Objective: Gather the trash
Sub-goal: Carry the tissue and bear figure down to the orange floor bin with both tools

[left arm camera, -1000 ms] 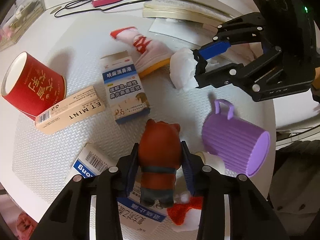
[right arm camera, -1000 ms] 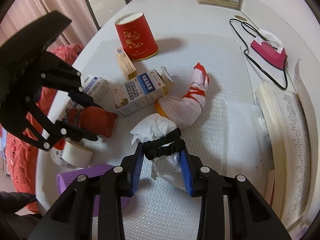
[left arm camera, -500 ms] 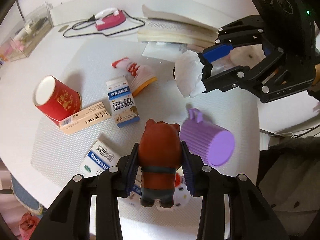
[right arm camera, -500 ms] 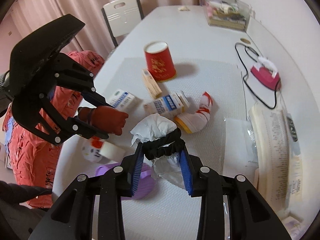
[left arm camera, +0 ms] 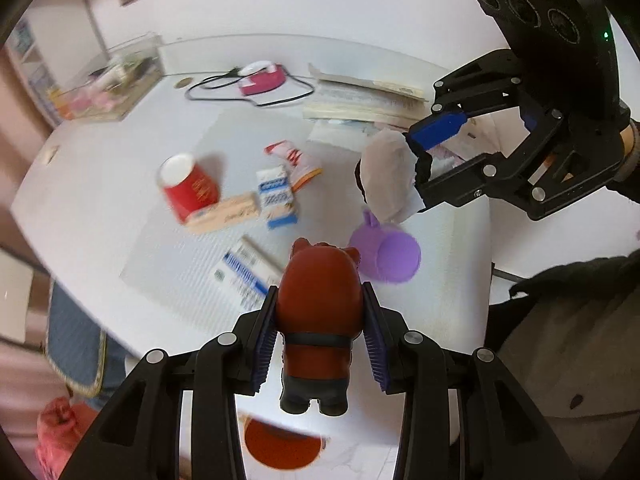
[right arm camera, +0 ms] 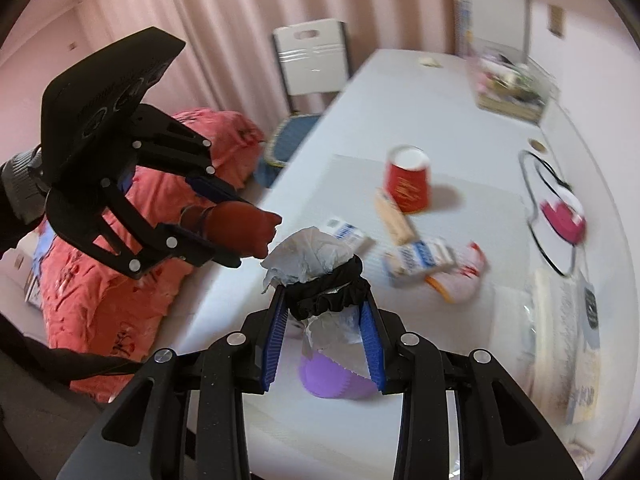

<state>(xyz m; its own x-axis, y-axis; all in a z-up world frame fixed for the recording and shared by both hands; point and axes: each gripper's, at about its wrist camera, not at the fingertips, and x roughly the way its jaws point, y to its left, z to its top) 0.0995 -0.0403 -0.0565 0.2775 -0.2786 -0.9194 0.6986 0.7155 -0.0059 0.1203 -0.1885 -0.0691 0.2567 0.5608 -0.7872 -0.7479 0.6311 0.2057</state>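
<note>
I had the left gripper (left arm camera: 320,344) clamped on the brown bear figure (left arm camera: 320,320), held above the table's (left arm camera: 100,184) near edge; right of it, over the purple cup (left arm camera: 386,254), my right gripper (right arm camera: 324,336) pinched the crumpled tissue (right arm camera: 310,254) and black scrunchie (right arm camera: 328,294).

Pink curtains (right arm camera: 200,20), white chair (right arm camera: 312,56) beside white table (right arm camera: 400,92)

My left gripper (left arm camera: 320,336) is clamped on the brown bear figure (left arm camera: 320,320), held in the air above the white table (left arm camera: 100,184). My right gripper (right arm camera: 324,340) is pinched on the crumpled tissue (right arm camera: 312,252), also raised over that table, beside the left one.
</note>
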